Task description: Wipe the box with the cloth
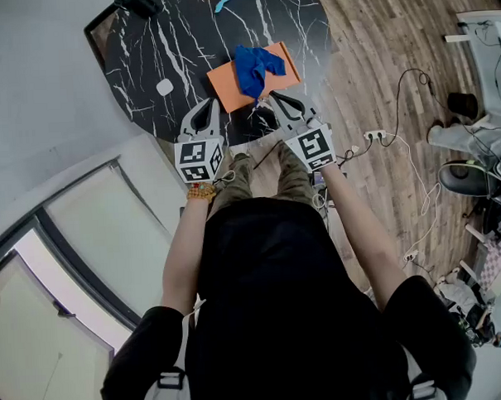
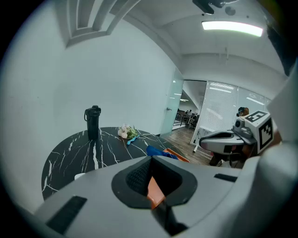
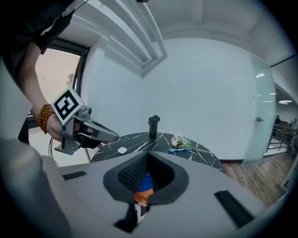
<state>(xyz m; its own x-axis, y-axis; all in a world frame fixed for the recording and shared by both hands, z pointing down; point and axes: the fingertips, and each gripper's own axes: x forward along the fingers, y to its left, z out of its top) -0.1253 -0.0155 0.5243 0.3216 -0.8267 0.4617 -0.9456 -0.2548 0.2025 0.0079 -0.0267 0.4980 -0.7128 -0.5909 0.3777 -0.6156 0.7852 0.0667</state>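
head view: box (image 1: 229,84), cloth (image 1: 255,66) atop, just beyond left gripper (image 1: 211,104), right gripper (image 1: 269,99), fingers (image 1: 216,118) shut, empty

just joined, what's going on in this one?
A person stands at a black marble table with a handheld gripper in each hand. An orange box lies flat near the table's near edge, with a blue cloth crumpled on top. The left gripper and right gripper are both shut and empty, pointing at the box's near side. The cloth isn't gripped, so no wiping is under way.
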